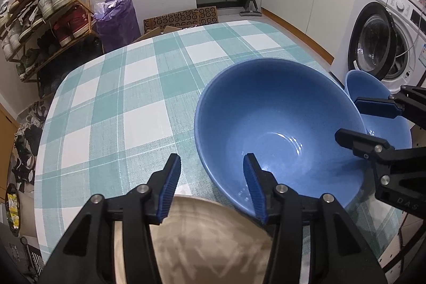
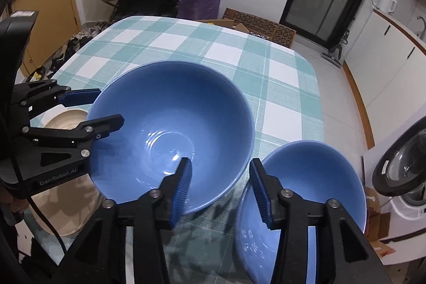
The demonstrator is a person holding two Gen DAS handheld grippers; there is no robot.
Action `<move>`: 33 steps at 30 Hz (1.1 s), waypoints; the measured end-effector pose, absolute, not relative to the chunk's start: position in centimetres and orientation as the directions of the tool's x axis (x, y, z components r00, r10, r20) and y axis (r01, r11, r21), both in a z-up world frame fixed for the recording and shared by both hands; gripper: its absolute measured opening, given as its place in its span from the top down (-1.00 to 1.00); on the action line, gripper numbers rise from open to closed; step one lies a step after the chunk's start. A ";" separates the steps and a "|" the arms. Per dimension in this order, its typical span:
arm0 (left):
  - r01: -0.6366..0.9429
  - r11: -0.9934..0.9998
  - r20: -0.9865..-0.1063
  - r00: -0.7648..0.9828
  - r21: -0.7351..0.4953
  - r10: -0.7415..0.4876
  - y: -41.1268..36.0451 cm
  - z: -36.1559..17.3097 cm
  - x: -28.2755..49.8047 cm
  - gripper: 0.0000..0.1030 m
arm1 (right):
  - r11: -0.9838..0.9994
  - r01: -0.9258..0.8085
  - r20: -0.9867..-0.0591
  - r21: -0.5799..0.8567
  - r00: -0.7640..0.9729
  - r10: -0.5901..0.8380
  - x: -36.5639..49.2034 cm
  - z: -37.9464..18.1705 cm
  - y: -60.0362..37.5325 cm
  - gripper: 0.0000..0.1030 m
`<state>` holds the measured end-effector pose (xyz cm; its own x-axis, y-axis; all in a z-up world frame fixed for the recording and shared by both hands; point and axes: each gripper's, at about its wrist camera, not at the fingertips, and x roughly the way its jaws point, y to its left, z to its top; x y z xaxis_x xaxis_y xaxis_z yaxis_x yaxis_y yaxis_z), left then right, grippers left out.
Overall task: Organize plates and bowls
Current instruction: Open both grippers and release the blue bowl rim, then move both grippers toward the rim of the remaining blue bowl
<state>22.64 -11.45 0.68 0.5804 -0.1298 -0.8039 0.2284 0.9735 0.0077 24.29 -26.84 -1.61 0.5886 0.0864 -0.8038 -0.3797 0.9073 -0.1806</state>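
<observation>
We see large blue bowl [image 1: 277,129] on checked counter [image 1: 111,103], between beige plate [image 1: 213,236] and small blue bowl [image 2: 311,193]. Left gripper [image 1: 211,185] and right gripper [image 2: 221,188]: jaws released, each straddling large bowl's rim. Risk: careless withdrawal snags rim, tips bowl.

A teal-and-white checked table [image 1: 111,97] carries a large blue bowl [image 1: 277,124], smaller blue bowl [image 2: 314,177] and beige plate [image 1: 213,238].

Large bowl [image 2: 170,124] mid-table [image 2: 279,71], small bowl [image 2: 314,190] right, plate [image 1: 210,238] left, perhaps touching
</observation>
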 end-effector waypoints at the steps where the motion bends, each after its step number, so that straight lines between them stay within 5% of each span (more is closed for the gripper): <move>1: 0.228 0.974 -0.803 0.581 0.004 -0.133 -11.4 0.7 22.6 0.04 | 0.905 -0.381 -0.804 -0.188 0.589 0.082 24.3 -1.7 -26.7 0.11; 6: 0.239 0.971 -0.799 0.582 -0.010 -0.151 -11.7 1.4 22.2 -0.05 | 0.914 -0.375 -0.794 -0.155 0.598 0.111 24.1 -1.2 -27.2 -0.02; 10: 0.242 0.970 -0.780 0.605 -0.012 -0.161 -12.1 2.4 21.8 -0.61 | 0.923 -0.371 -0.779 -0.100 0.606 0.159 23.8 -0.3 -28.0 -0.05; 14: 0.254 0.966 -0.770 0.605 -0.055 -0.203 -12.4 3.3 21.6 -0.63 | 0.932 -0.357 -0.742 -0.059 0.640 0.198 23.2 1.1 -28.9 -0.60; 16: 0.256 0.963 -0.765 0.603 -0.086 -0.228 -12.4 3.7 21.5 -0.98 | 0.940 -0.337 -0.709 -0.047 0.674 0.206 22.8 2.0 -29.6 -0.66; 20: 0.272 0.956 -0.752 0.606 -0.110 -0.259 -12.7 4.4 21.3 -1.00 | 0.947 -0.318 -0.685 -0.031 0.697 0.212 22.4 3.4 -30.8 -0.88; 33: 0.346 0.933 -0.734 0.609 -0.096 -0.301 -16.1 6.3 20.5 -1.00 | 0.970 -0.240 -0.646 0.045 0.733 0.211 19.3 5.8 -36.6 -0.97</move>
<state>20.50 -16.06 6.32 0.6093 -0.3012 -0.7335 0.3456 0.9334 -0.0962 19.31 -36.61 5.79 0.7331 0.2113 -0.6464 -0.2398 0.9698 0.0450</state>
